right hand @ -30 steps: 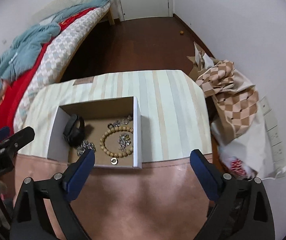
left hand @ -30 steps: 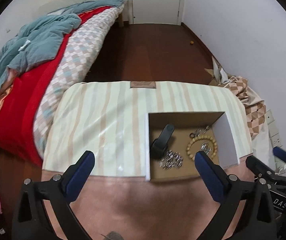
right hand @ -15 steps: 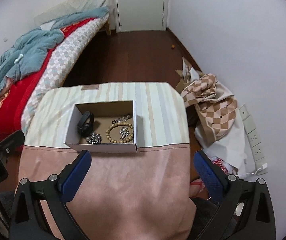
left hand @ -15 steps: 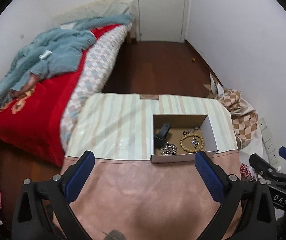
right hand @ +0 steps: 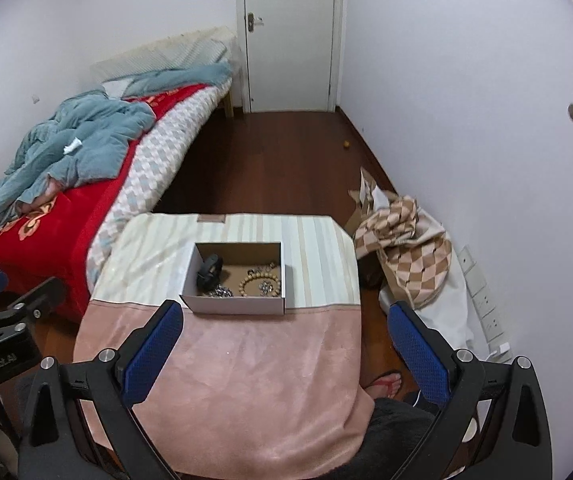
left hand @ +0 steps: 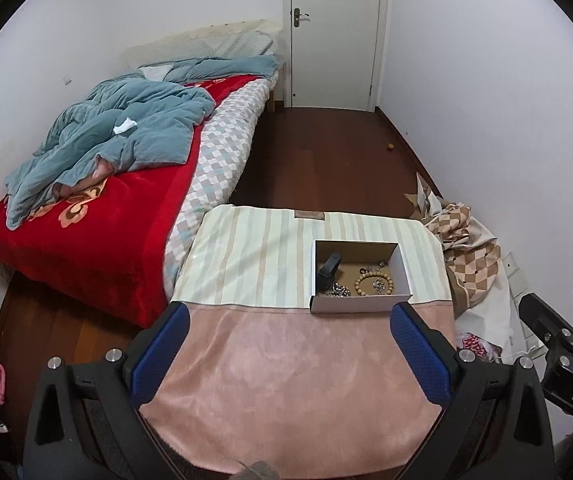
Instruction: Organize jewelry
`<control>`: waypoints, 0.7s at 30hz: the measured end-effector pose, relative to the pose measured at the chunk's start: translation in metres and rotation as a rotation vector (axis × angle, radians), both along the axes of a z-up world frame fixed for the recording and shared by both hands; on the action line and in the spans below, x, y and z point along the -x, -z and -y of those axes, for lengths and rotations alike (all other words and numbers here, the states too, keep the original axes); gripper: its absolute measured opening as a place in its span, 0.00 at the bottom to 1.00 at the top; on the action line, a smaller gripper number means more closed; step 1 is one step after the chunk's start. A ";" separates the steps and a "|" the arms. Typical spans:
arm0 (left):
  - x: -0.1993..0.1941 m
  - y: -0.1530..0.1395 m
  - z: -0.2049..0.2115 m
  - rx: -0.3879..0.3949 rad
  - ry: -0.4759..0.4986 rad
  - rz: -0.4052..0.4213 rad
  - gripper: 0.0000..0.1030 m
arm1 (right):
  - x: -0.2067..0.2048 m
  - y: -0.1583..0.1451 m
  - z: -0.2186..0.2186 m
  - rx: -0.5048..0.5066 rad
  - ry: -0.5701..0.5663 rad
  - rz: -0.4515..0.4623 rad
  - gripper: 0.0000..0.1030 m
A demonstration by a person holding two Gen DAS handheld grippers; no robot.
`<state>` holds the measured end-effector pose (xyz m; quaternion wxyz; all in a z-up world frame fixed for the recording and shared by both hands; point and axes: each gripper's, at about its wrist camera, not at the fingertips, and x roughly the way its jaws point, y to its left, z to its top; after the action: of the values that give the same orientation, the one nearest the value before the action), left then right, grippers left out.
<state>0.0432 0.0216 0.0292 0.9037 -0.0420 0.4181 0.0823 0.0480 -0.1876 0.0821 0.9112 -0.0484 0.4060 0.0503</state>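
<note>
Currently both tongs hang high and well back from the desk (left hand: 246, 248). Left tongs (left hand: 288, 344) released, jaws spread wide, nothing between them. Right tongs (right hand: 284, 340) likewise released and empty.

Jewelry sits in the open cardboard box (right hand: 238, 304) on the striped part of the desk cover, near the seam with the pink part. Inside: a black band (right hand: 209, 268) at the left end, a silver chain heap (right hand: 220, 291) just in front of it, a wooden bead bracelet (right hand: 258, 282) to the right with small metal pieces inside and behind its ring. I see nothing lying loose on the cover.

My read: the gathering step looks done, or close to it; no lid in view. Any further move means coming down toward the box, since I judge both tongs well out of reach. The chain heap looks prone to snag.
</note>
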 end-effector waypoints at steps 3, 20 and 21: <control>0.009 -0.010 0.000 0.006 -0.003 0.010 0.99 | 0.013 -0.017 -0.004 0.000 -0.014 0.025 1.00; -0.018 -0.028 -0.001 0.002 -0.005 0.010 0.99 | -0.010 -0.041 -0.010 0.018 0.003 0.022 1.00; -0.023 -0.026 -0.002 -0.001 -0.009 0.000 0.99 | -0.017 -0.040 -0.010 0.020 0.005 0.018 1.00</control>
<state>0.0664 0.0233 0.0553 0.9033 -0.0435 0.4178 0.0867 0.0645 -0.1771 0.1219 0.9145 -0.0570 0.3983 0.0433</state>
